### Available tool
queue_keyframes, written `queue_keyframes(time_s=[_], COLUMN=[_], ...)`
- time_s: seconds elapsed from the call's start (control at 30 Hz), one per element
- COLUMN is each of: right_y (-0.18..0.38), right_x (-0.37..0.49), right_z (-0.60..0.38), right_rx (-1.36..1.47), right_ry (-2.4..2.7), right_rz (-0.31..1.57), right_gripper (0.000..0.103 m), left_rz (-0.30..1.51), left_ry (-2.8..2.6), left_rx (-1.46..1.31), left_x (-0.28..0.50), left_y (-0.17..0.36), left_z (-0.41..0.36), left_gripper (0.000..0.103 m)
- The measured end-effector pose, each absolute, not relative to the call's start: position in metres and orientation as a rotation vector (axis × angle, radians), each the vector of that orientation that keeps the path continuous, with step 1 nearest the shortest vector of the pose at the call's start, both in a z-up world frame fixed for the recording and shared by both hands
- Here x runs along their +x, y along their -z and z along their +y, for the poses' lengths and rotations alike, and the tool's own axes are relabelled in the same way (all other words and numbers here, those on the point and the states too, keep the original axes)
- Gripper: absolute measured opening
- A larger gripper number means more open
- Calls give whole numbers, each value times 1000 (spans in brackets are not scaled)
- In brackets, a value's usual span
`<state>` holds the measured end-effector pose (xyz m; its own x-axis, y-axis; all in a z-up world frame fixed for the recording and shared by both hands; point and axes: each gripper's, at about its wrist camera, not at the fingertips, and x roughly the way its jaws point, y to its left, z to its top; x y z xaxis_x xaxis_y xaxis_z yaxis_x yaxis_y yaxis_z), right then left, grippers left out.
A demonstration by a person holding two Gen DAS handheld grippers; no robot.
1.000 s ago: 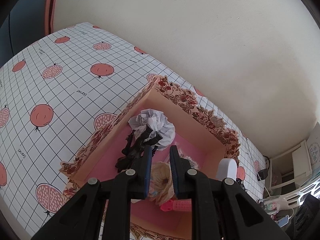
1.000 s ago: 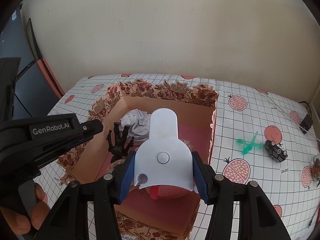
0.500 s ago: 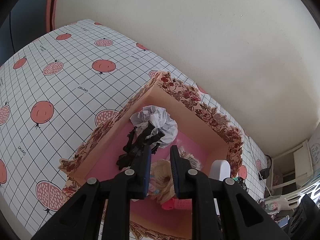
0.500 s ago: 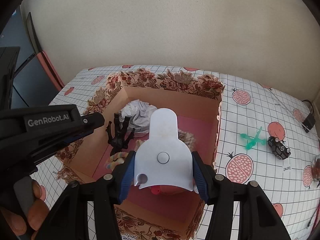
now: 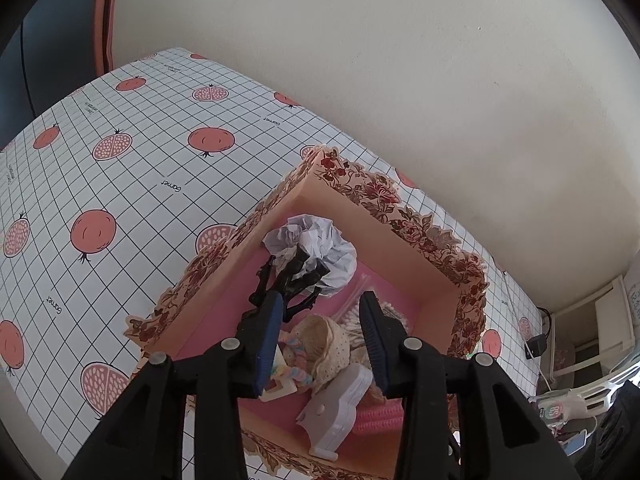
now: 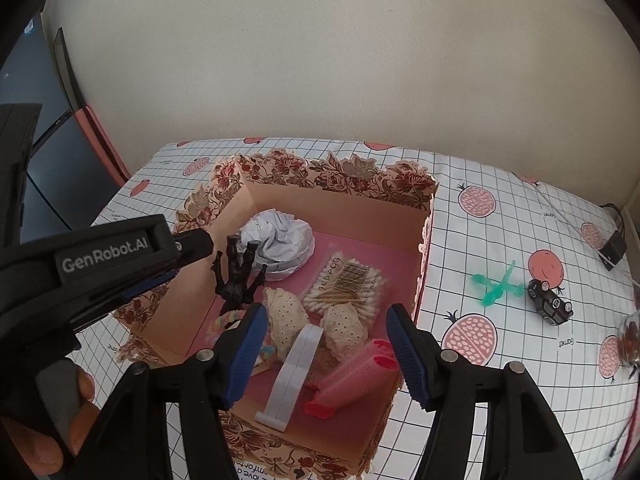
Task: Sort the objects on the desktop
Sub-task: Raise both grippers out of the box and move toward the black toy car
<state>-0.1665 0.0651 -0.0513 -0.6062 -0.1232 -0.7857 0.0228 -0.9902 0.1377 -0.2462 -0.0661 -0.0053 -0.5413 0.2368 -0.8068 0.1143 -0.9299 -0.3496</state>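
A floral cardboard box (image 6: pixel 332 178) (image 5: pixel 404 216) with a pink floor holds crumpled white paper (image 6: pixel 280 240), a black figure (image 6: pixel 238 280), a cotton swab pack (image 6: pixel 348 286), lace pieces, pink rollers (image 6: pixel 354 380) and a white plastic holder (image 6: pixel 294 372) (image 5: pixel 336 408) lying on edge. My right gripper (image 6: pixel 326 354) is open and empty above the box's near side. My left gripper (image 5: pixel 322 336) (image 6: pixel 132 256) is open and empty over the box's left part.
On the pomegranate tablecloth right of the box lie a green plastic toy (image 6: pixel 496 286) and a small black toy car (image 6: pixel 550 302). A glass jar (image 6: pixel 630 338) stands at the right edge. A wall runs behind the table.
My right gripper opened and let go of the white holder, which now lies in the box. My left gripper opened wider.
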Motion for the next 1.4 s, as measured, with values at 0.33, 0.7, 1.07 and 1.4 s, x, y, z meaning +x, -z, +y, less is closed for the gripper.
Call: queue_keyframes(time_s=[0.33, 0.7, 1.07, 1.4], right_y=[32, 19, 13, 14], right_x=[-159, -149, -137, -127], right_z=[90, 120, 163, 207], right_rx=[1281, 1206, 1176, 1164], right_ry=[2779, 2828, 2885, 2963], right_rz=[-218, -212, -272, -260], right_gripper=[73, 84, 102, 103], left_rz=[-567, -496, -414, -334], left_ry=[-2738, -2806, -2834, -2831], left_rx=[-1433, -1342, -1265, -1202], left_x=[-239, -227, -212, -203], left_y=[-11, -34, -52, -56], left_z=[-69, -47, -3, 40], left_gripper=[64, 73, 79, 79])
